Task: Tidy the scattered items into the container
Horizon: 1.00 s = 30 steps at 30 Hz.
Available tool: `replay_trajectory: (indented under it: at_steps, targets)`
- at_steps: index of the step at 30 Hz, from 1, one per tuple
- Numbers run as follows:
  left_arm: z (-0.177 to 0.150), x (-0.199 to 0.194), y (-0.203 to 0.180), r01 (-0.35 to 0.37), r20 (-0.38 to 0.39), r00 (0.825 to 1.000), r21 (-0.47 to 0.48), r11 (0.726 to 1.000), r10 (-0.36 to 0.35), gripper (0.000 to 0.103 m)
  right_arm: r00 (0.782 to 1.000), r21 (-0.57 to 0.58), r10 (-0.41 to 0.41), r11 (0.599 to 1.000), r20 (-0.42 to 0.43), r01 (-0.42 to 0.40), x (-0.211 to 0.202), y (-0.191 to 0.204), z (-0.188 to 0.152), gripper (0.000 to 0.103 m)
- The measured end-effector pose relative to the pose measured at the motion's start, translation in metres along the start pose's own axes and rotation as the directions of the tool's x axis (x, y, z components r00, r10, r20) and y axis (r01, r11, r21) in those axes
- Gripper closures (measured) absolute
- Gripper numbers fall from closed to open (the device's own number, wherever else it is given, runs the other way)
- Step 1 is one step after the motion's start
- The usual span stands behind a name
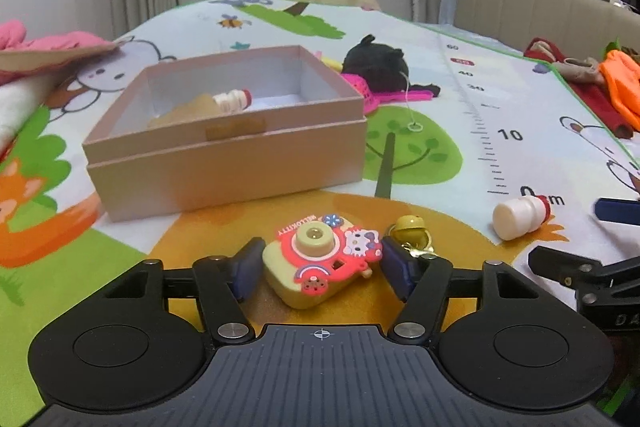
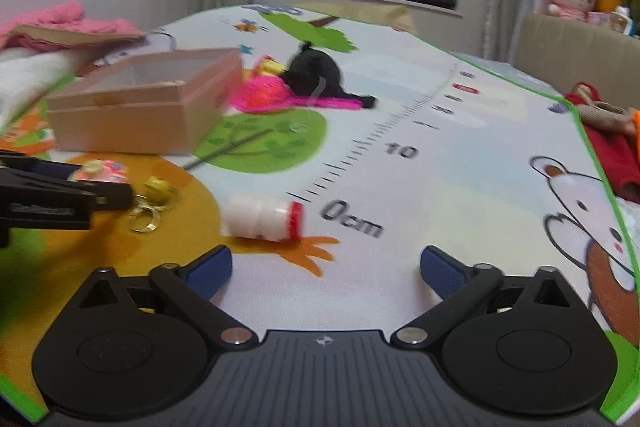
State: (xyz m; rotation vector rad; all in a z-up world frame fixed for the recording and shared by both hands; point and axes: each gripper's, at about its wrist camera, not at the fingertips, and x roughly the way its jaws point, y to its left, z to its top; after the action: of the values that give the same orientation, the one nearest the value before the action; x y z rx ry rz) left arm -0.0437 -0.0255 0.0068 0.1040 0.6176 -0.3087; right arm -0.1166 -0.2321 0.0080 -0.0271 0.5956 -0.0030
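Yellow-and-red plastic, a toy camera (image 1: 320,259), is sitting between the blue pads of the left gripper (image 1: 318,267), whose jaws are bracketing it closely but not visibly clamping: released, judged a moment short of a grasp. Just beside its right pad, a yellow bell keyring (image 1: 410,231) is crowding that side, so closing could nudge it. On the play mat (image 2: 460,155), the right gripper (image 2: 326,271) is hovering wide open and empty, lined up toward a white bottle (image 2: 264,217) lying on its side just ahead, apparently the next pick. Farther on, the pink box (image 1: 224,163) is standing open-topped with another bottle (image 1: 232,99) already inside; clear mat lies between camera and box wall. Beyond, a black plush (image 1: 376,67) and pink net are lying against the box's far corner.
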Motion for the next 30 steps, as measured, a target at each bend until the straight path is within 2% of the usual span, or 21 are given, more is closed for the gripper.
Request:
replay_trajectory:
  at_steps: [2, 5, 7, 8, 10, 16, 19, 25, 30]
  targets:
    - [-0.001, -0.003, 0.004, 0.004, 0.007, 1.0, -0.007, 1.0, -0.004, 0.036, 0.999, 0.008, 0.036, 0.999, -0.007, -0.036, 0.001, 0.004, 0.008, 0.029]
    - [-0.003, -0.013, 0.011, 0.01, 0.015, 1.0, -0.019, 1.0, -0.01, 0.036, 0.997, 0.016, 0.072, 0.997, -0.034, -0.071, 0.011, 0.011, 0.019, 0.033]
    - [-0.006, -0.022, 0.015, 0.015, 0.021, 1.0, -0.014, 1.0, -0.014, 0.036, 0.998, 0.0, 0.048, 0.999, -0.044, -0.048, 0.02, 0.017, 0.022, 0.036]
    - [-0.007, -0.026, 0.017, 0.016, 0.023, 1.0, -0.01, 1.0, -0.016, 0.036, 0.998, -0.007, 0.04, 0.999, -0.055, -0.04, 0.024, 0.02, 0.022, 0.048]
    - [-0.009, -0.035, 0.022, 0.02, 0.026, 0.999, -0.005, 1.0, -0.019, 0.036, 0.996, -0.006, 0.041, 0.999, -0.081, -0.042, 0.028, 0.023, 0.024, 0.058]
    - [-0.004, -0.063, 0.036, 0.018, 0.07, 0.997, 0.029, 0.999, -0.02, 0.036, 0.993, -0.044, 0.089, 0.995, -0.077, -0.092, 0.014, 0.039, 0.036, 0.058]
    - [0.009, -0.072, 0.042, 0.005, 0.116, 0.993, 0.046, 0.999, -0.01, 0.036, 0.987, -0.066, 0.146, 0.986, -0.061, -0.15, 0.007, 0.051, 0.052, 0.058]
    - [0.041, -0.072, 0.058, -0.029, 0.201, 0.979, 0.046, 0.999, 0.019, 0.036, 0.971, -0.068, 0.237, 0.969, 0.01, -0.236, 0.006, 0.07, 0.096, 0.058]
    - [0.086, -0.051, 0.079, -0.027, 0.279, 0.96, 0.018, 0.999, 0.021, 0.036, 0.957, -0.053, 0.276, 0.961, 0.093, -0.272, 0.026, 0.08, 0.144, 0.058]
